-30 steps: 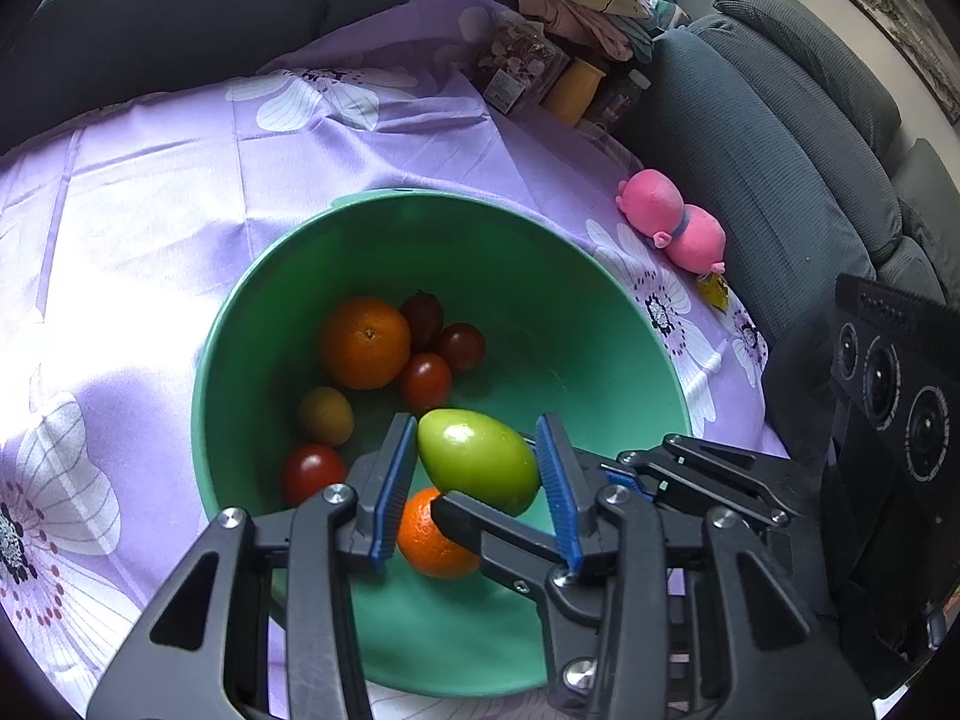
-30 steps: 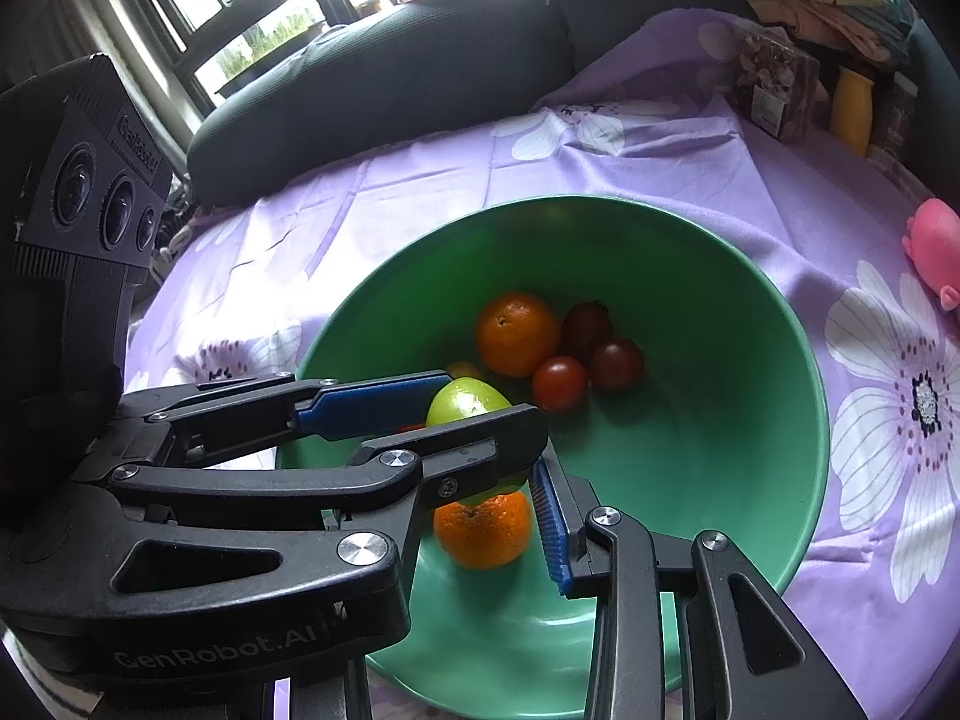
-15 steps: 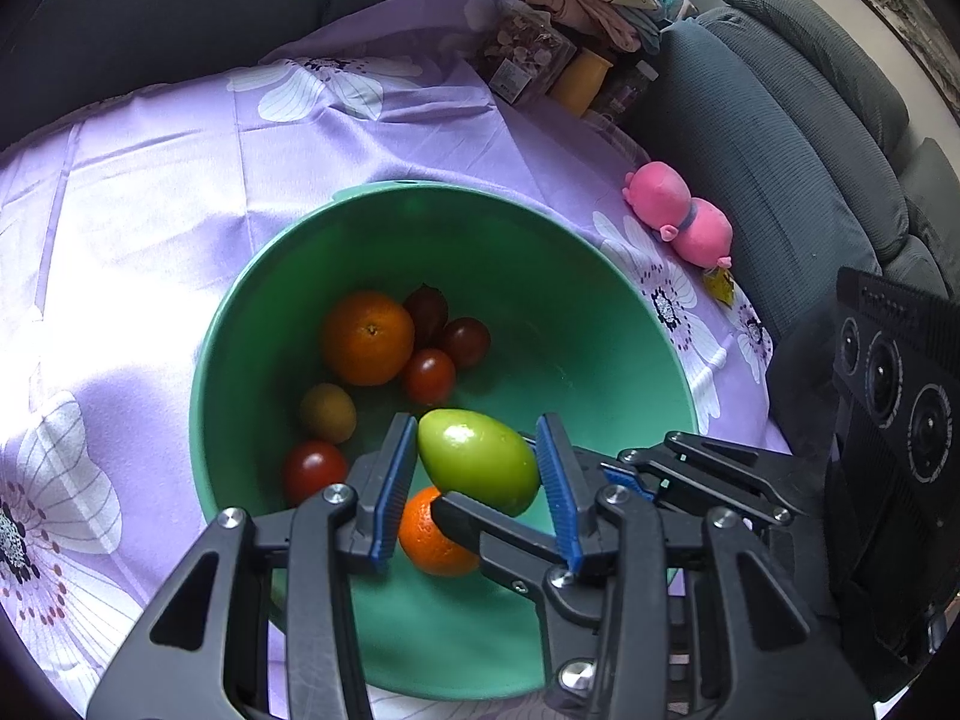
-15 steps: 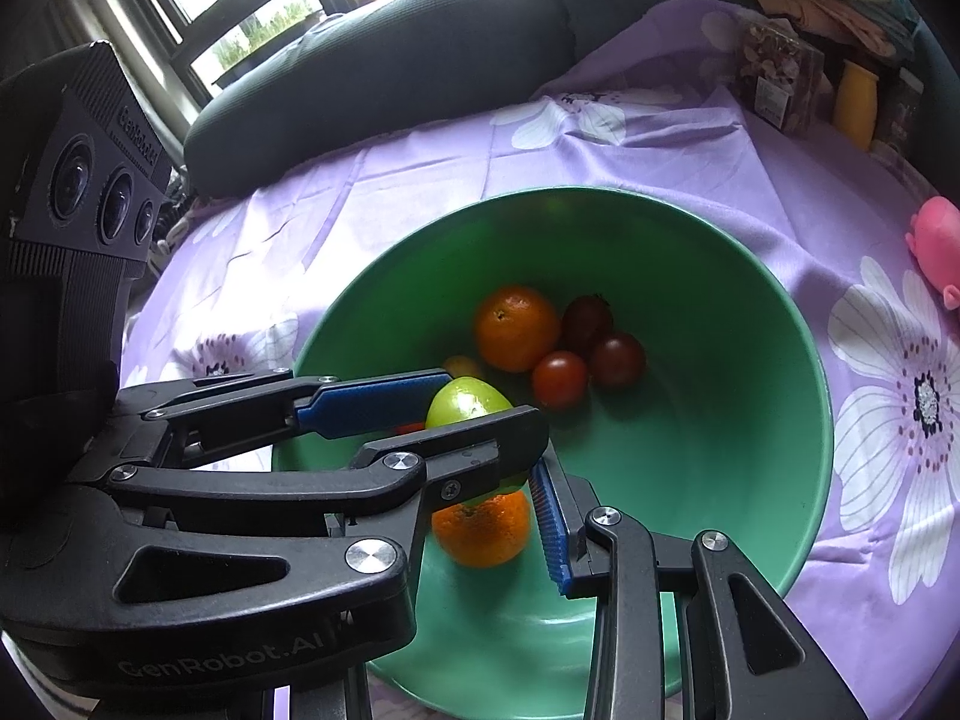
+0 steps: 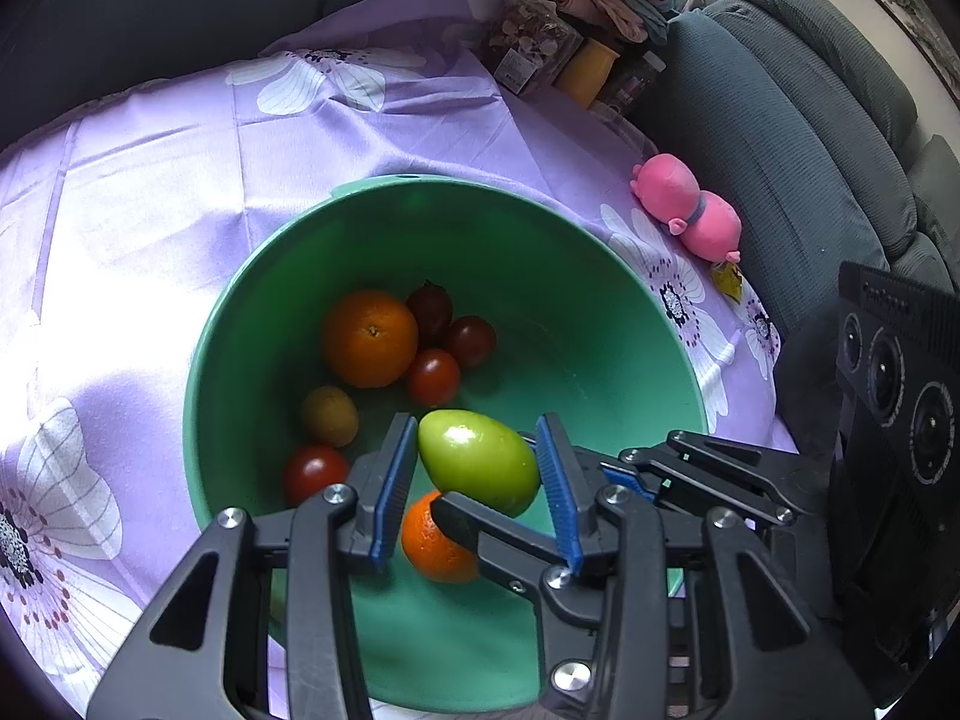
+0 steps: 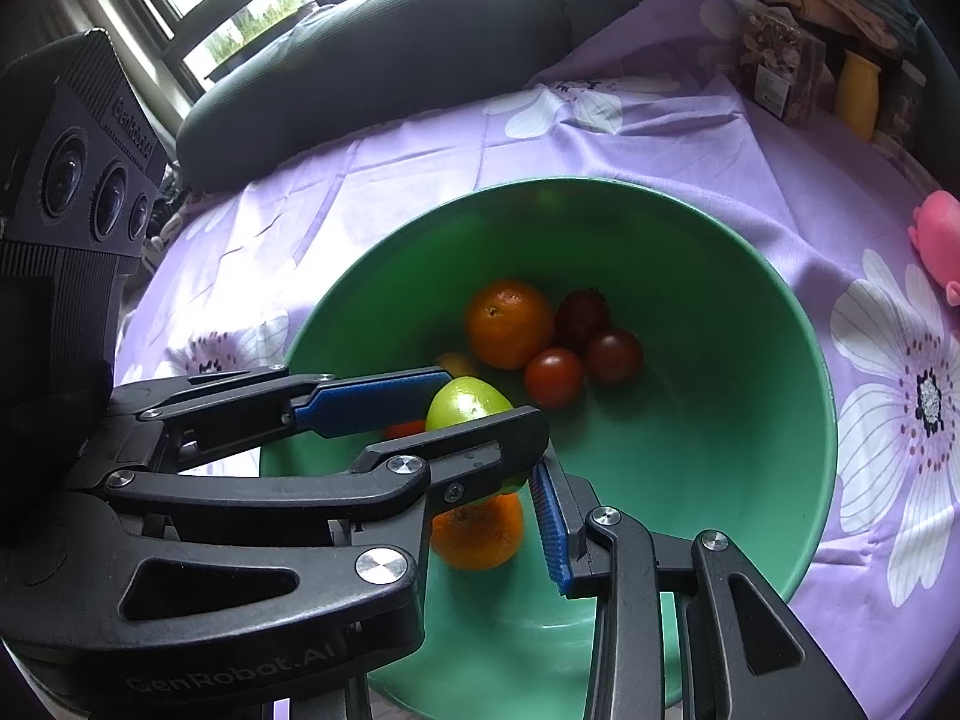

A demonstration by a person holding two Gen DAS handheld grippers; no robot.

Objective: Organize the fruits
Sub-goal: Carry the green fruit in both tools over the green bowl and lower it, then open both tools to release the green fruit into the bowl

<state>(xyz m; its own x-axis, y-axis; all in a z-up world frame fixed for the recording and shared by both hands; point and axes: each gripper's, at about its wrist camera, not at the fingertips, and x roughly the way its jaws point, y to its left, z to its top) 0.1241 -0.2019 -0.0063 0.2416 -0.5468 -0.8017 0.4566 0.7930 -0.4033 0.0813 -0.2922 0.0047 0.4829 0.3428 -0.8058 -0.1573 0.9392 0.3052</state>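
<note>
A green bowl [image 5: 240,324] stands on a bench under a purple flowered cloth [image 5: 150,180], and both grippers hang over its near side. The left gripper [image 5: 477,468] has its blue-padded fingers [image 5: 393,480] pressed on the two sides of a green mango-shaped fruit [image 5: 480,459], held above the bowl's floor. The right gripper [image 6: 528,462] crosses in from the right; one of its fingers passes under the same fruit and the other lies beyond it, but whether its pads press on it I cannot tell. Counted in the bowl: two oranges, a large one [image 5: 369,339] at the far left and a smaller one [image 5: 435,546] below the held fruit; four dark red tomatoes, three [image 5: 433,377] clustered right of the large orange and one [image 5: 315,471] near the left wall; one kiwi [image 5: 329,415]. The left wrist view shows the kiwi and the lone tomato whole; the right wrist view hides most of both behind a finger, yet shows a window [image 6: 240,12] at far left. A pink plush toy [image 5: 690,216] lies on the cloth at the right.
</note>
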